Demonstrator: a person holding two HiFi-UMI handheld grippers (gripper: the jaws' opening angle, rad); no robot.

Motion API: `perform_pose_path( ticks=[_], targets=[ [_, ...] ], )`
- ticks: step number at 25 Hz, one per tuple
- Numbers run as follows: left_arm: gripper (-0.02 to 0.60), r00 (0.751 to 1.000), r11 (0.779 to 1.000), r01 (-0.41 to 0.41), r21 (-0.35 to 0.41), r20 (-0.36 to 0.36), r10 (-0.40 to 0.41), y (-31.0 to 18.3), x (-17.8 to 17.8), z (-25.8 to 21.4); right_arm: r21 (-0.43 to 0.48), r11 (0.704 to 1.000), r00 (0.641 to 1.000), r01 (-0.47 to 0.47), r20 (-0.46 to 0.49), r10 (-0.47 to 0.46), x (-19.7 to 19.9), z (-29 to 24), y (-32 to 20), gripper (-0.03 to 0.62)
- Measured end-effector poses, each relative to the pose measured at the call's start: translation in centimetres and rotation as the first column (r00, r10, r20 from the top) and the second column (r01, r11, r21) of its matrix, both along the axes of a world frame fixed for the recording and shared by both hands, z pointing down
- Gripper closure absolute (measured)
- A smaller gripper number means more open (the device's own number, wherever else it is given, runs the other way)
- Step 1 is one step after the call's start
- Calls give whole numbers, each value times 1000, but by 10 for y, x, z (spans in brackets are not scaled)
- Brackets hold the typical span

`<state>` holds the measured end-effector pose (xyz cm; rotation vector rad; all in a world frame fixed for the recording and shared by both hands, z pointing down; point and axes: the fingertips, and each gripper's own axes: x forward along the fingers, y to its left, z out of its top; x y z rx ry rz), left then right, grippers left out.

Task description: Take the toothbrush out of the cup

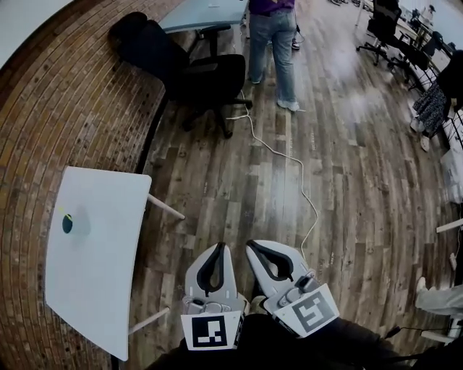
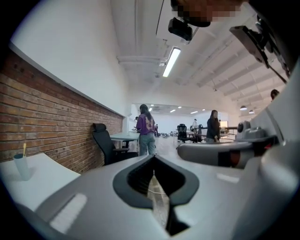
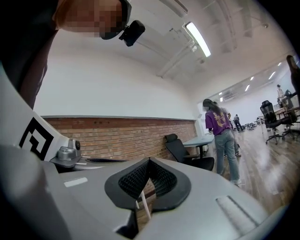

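Observation:
A small bluish cup (image 1: pixel 67 223) stands on the white table (image 1: pixel 94 289) at the left, well away from both grippers. In the left gripper view the cup (image 2: pixel 21 166) holds a yellow toothbrush (image 2: pixel 24 150) upright. My left gripper (image 1: pixel 217 247) and right gripper (image 1: pixel 253 246) hang side by side over the wooden floor, to the right of the table. Both have their jaws together with nothing between them. Each gripper view looks along its own gripper, the left gripper (image 2: pixel 153 158) and the right gripper (image 3: pixel 149 161), toward the room.
A brick wall (image 1: pixel 65 108) runs behind the table. A black office chair (image 1: pixel 192 72) stands by a desk (image 1: pixel 206 14) farther on. A person (image 1: pixel 275 43) stands on the wooden floor, and a white cable (image 1: pixel 293 162) trails across it. More chairs (image 1: pixel 391 29) are at the far right.

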<state>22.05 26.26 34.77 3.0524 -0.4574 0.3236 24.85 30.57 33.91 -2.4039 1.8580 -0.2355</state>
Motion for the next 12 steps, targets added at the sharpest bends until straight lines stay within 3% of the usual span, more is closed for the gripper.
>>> perform_pose_path(
  ticks=[7,9,12],
  targets=[
    [574,981,981,192,24,-27,-191,-59,-24,-7,6,987,987,158,2,-158,-11,-2,-56,594],
    [574,961,962,273,13,-45,-272,-88,-40,-10,12,981,981,193,3,-193,-17,-4,-77,594],
    [574,904,907,422,11,-76,-420,-145,-74,-19,32,967,968,252,-12,-251,-22,-14,-118,594]
  ],
)
